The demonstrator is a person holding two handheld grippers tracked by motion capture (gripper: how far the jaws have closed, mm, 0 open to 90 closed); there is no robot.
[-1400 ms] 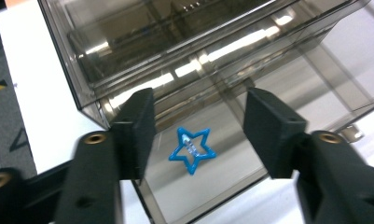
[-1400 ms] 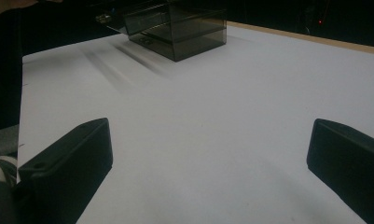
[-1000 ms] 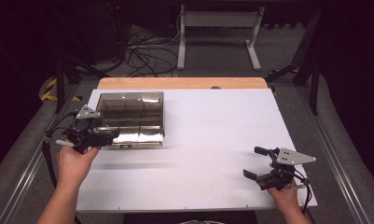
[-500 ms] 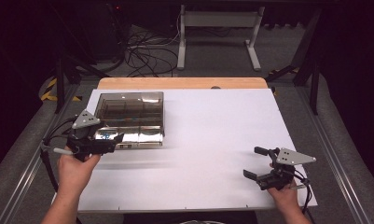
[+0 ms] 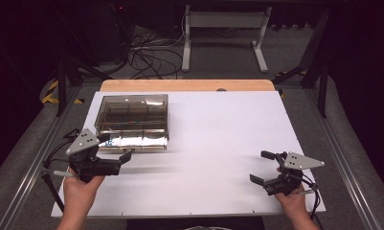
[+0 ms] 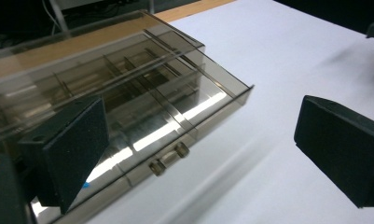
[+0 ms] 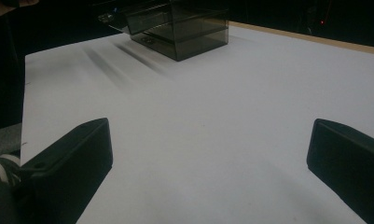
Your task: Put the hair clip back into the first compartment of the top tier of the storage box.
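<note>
Gaping wide, the left gripper (image 5: 117, 148) holds nothing: in the left gripper view its two black jaws stand far apart, their inner pads rough and foam-like in texture, wedge-shaped in outline. A smoked, translucent plastic compartment box (image 6: 124, 100) lies just beyond and partly behind the jaw seen at the left of that view; whether that pad touches the box's front wall cannot be told. The box is rectangular and shallow, divided inside by thin partitions, with a small clasp (image 6: 168, 158) on its near face between the two jaws. Its lid reflects light in bright streaks. The right gripper (image 5: 266, 167) is likewise spread wide and empty, its jaws hovering over bare, matte white table surface (image 7: 212, 116), smooth and unmarked between them. From the right gripper view the box (image 7: 175, 28) sits well ahead of the fingers, toward the far corner. A light wooden strip (image 5: 187, 85) edges the table's far side.
</note>
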